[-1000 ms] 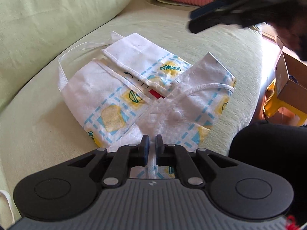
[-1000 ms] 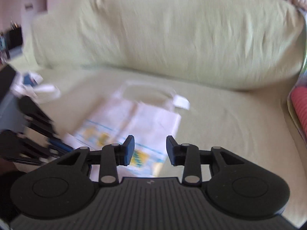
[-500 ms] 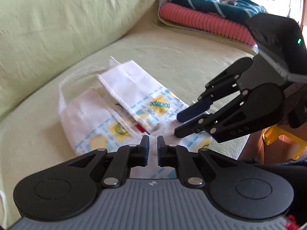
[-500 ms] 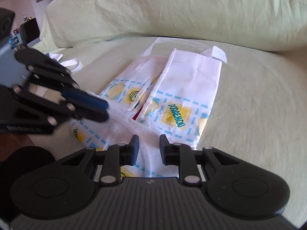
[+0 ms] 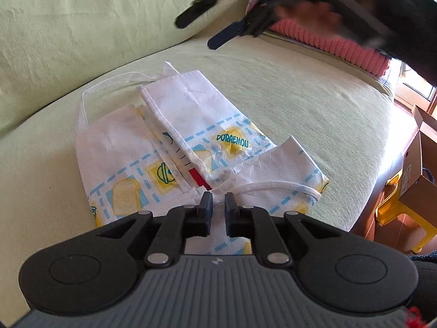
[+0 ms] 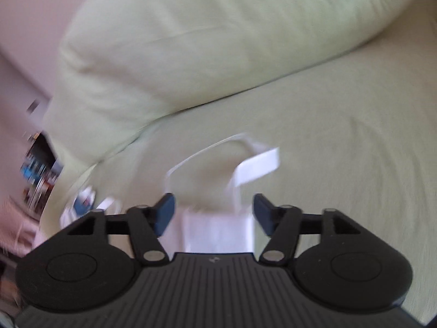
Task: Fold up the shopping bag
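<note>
A white shopping bag [image 5: 180, 142] with blue and yellow print lies partly folded on the green sofa seat [image 5: 300, 87]. Its near end is folded up over the middle. My left gripper [image 5: 217, 206] hovers at the bag's near edge, jaws a narrow gap apart with bag fabric showing between them. My right gripper [image 6: 213, 213] is open and empty, above the bag's top end [image 6: 218, 232] and its handle [image 6: 207, 150]; this view is blurred. It also shows in the left wrist view [image 5: 215, 30], raised high over the seat.
The sofa back cushion [image 5: 82, 22] rises behind the bag. Folded pink and striped cloths [image 5: 327, 46] lie at the far end of the seat. A cardboard box [image 5: 420, 169] and a yellow stool [image 5: 398, 213] stand past the seat's right edge.
My right gripper has lifted off the bag's near fold, swung up and away over the seat, and opened wide. My left gripper's jaws have parted slightly at the near edge.
</note>
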`<action>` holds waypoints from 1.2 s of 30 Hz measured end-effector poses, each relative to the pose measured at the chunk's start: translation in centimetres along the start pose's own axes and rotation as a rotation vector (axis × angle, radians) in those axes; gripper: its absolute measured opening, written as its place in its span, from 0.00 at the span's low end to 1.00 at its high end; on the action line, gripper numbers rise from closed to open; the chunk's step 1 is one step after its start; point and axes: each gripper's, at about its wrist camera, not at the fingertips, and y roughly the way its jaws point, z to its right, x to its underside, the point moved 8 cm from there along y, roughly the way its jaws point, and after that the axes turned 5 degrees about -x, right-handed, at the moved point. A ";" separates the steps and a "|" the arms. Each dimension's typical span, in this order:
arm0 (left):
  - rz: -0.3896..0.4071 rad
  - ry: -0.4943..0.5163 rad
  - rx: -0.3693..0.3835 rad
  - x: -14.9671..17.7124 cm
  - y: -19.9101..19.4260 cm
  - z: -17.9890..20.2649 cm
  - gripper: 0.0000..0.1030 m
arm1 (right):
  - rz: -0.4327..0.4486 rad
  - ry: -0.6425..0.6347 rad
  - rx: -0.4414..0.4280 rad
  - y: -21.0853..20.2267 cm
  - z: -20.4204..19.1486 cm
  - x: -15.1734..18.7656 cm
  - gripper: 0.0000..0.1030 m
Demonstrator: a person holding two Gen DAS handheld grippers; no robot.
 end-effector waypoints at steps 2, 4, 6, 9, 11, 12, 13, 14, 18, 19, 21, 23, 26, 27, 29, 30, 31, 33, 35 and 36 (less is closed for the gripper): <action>0.002 -0.006 0.001 0.1 0.0 0.0 0.11 | -0.061 0.119 0.021 3.5 2.4 -1.4 0.66; 0.000 -0.007 0.001 0.0 -0.1 0.0 0.11 | -0.090 0.229 0.047 6.7 4.3 -2.2 0.63; -0.002 0.003 -0.003 0.0 0.1 0.0 0.11 | -0.056 0.248 0.024 8.0 4.3 -3.0 0.19; -0.004 0.007 -0.005 -0.2 0.3 -0.1 0.11 | 0.057 -0.015 -0.094 6.9 -0.5 -4.2 0.12; -0.006 0.002 -0.006 -0.2 0.2 -0.1 0.11 | 0.058 -0.286 -0.166 5.1 -4.7 -2.1 0.12; -0.005 0.001 -0.008 -0.2 0.2 0.0 0.11 | 0.044 -0.427 -0.199 4.1 -6.7 -0.5 0.12; -0.003 0.000 -0.011 -0.1 0.2 0.0 0.11 | 0.029 -0.569 -0.231 3.2 -8.7 1.2 0.12; -0.002 0.000 -0.012 -0.1 0.1 0.0 0.11 | 0.006 -0.681 -0.250 2.4 -10.0 2.8 0.12; 0.001 -0.014 -0.015 0.0 0.1 0.1 0.11 | -0.212 -0.984 -0.137 2.6 -9.6 11.0 0.12; 0.002 -0.013 -0.018 0.0 0.0 0.1 0.11 | -0.259 -1.032 -0.068 3.2 -8.5 12.6 0.12; 0.006 -0.013 -0.024 0.1 -0.1 0.1 0.11 | -0.296 -1.059 0.003 3.9 -7.2 13.7 0.12; 0.015 -0.017 -0.033 0.1 -0.2 0.2 0.11 | -0.299 -1.035 0.032 4.5 -6.5 13.8 0.12; 0.080 -0.021 -0.063 0.0 -1.2 0.4 0.11 | -0.306 -1.078 0.086 5.1 -6.5 13.8 0.12; 0.107 -0.021 -0.069 0.0 -1.7 0.4 0.11 | -0.306 -1.110 0.108 5.2 -6.7 14.1 0.12; 0.184 -0.037 -0.091 -0.4 -3.1 0.3 0.11 | -0.303 -1.165 0.144 5.3 -7.4 14.5 0.12; 0.208 -0.046 -0.097 -0.6 -3.6 0.3 0.11 | -0.301 -1.209 0.166 5.3 -7.7 14.9 0.12; 0.238 -0.059 -0.108 -0.9 -3.9 0.1 0.11 | -0.296 -1.267 0.193 5.4 -8.1 15.5 0.12; 0.294 -0.084 -0.131 -1.6 -4.5 -0.1 0.11 | -0.287 -1.359 0.237 5.6 -8.5 16.4 0.11; 0.350 -0.110 -0.146 -2.4 -5.2 -0.4 0.11 | -0.268 -1.456 0.303 6.1 -8.8 17.5 0.09; 0.397 -0.123 -0.152 -2.9 -5.7 -0.5 0.11 | -0.259 -1.486 0.325 6.2 -8.9 17.9 0.07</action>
